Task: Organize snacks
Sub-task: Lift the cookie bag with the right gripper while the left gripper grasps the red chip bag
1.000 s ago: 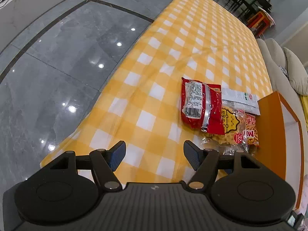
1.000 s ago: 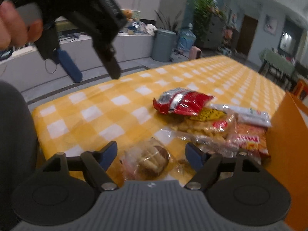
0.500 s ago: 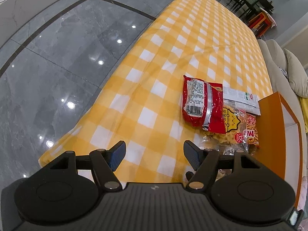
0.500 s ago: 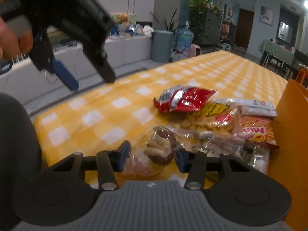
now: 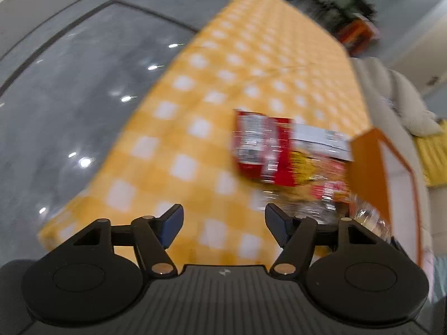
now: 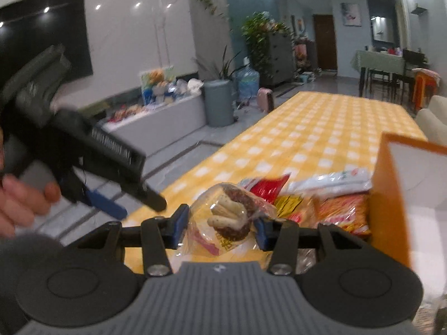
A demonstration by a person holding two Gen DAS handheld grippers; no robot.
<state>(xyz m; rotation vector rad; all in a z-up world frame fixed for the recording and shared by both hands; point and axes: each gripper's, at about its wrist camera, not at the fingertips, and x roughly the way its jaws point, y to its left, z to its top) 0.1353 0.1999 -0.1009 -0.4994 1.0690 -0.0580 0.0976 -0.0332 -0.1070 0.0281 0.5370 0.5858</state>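
My right gripper [image 6: 220, 230] is shut on a clear bag holding a chocolate pastry [image 6: 229, 217] and holds it lifted above the yellow checked tablecloth [image 6: 321, 128]. A pile of snacks lies beside the orange box [image 6: 391, 195]: a red packet [image 5: 259, 145], a white packet [image 5: 321, 138] and an orange packet [image 6: 343, 212]. My left gripper [image 5: 223, 223] is open and empty above the table's near end; it also shows in the right wrist view [image 6: 125, 195] at the left.
The orange box [image 5: 374, 173] with a white inside stands at the right table edge. Grey tiled floor [image 5: 69, 97] lies left of the table. A beige sofa [image 5: 396, 95] sits behind the box. A bin [image 6: 219, 103] and plants stand far off.
My right gripper closed on the pastry bag and lifted it off the table. My left gripper shifted, leaving its view blurred; it stayed open.
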